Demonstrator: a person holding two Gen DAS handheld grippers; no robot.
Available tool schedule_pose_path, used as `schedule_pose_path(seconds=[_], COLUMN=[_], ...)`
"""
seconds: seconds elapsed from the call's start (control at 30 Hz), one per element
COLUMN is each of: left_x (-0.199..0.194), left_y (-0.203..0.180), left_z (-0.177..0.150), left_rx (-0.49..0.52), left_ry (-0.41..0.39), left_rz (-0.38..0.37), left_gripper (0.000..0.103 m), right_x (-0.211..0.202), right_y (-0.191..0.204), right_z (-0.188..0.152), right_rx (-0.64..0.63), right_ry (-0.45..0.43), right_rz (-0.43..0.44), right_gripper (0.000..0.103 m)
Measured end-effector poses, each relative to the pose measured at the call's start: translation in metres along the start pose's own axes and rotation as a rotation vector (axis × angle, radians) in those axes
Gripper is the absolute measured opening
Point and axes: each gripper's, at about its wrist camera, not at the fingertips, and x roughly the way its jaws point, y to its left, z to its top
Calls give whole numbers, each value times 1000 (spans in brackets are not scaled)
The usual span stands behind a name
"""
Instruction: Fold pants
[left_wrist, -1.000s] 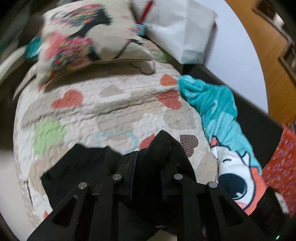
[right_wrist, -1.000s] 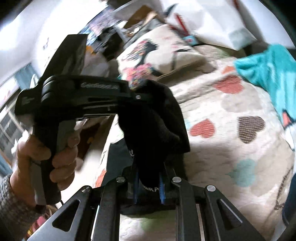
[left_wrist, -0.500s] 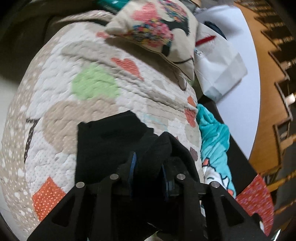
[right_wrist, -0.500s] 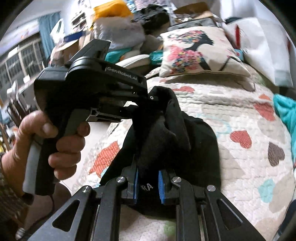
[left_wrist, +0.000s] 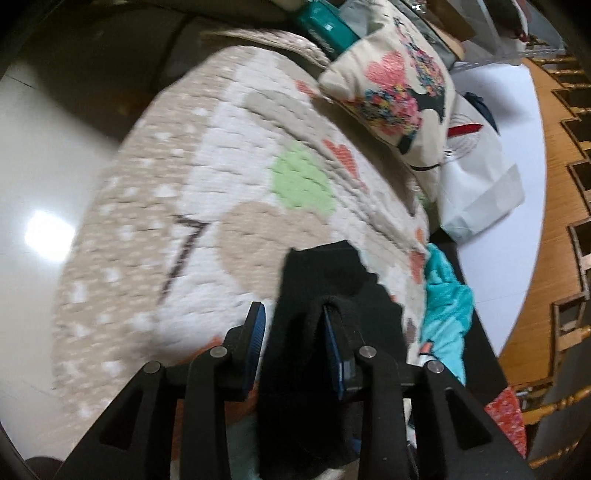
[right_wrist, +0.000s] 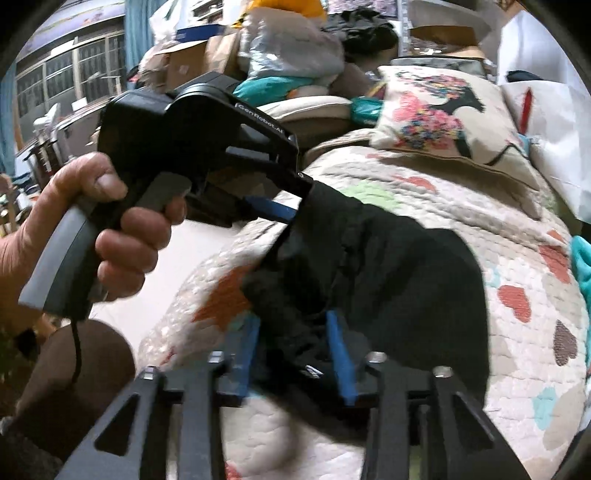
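Black pants (right_wrist: 402, 280) are shown lying on a quilted bedspread (right_wrist: 461, 206) patterned with hearts, near its front edge. In the left wrist view the pants (left_wrist: 325, 273) are seen as a dark folded panel, with a raised ridge of cloth draped over the right-hand blue pad of the left gripper (left_wrist: 293, 328). The jaws of this gripper are spread wide, and cloth lies between them without being pinched. In the right wrist view the right gripper (right_wrist: 291, 339) is seen with its jaws likewise parted, a bunched fold of the pants lying loosely between the blue pads (right_wrist: 338, 350). The left gripper (right_wrist: 295, 203) is also visible in this view, held by the left hand (right_wrist: 103, 236), its tip touching the upper left edge of the pants. A floral cushion (left_wrist: 399, 85) rests at the far end of the bedspread (left_wrist: 221, 192). A teal blanket (left_wrist: 443, 295) lies beside the pants at the bedspread's right edge. A white bag (left_wrist: 476, 181) is seen just beyond the cushion.
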Motion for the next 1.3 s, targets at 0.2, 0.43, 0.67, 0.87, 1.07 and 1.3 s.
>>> schedule_pose_path(seconds=[0.2, 0.43, 0.67, 0.87, 1.07, 1.3], left_x=[-25, -33, 2, 41, 44, 33], left_y=[-7, -35, -75, -52, -47, -36], left_z=[-4, -19, -40, -23, -14, -19], left_rx=[-30, 28, 175, 144, 133, 108], left_ry=[-95, -140, -69, -44, -38, -50], left_rz=[87, 174, 196, 313, 303, 289], left_gripper=[35, 35, 38, 38, 39, 60], right_x=[-13, -55, -65, -47, -30, -26], right_y=[2, -82, -166, -173, -166, -163], right_z=[-10, -12, -27, -34, -33, -35], right_rx=[-31, 273, 672, 749, 704, 670], right_ry=[11, -64, -113, -62, -19, 4], right_rz=[63, 61, 20, 37, 28, -6], right_gripper=[68, 68, 68, 68, 68, 70])
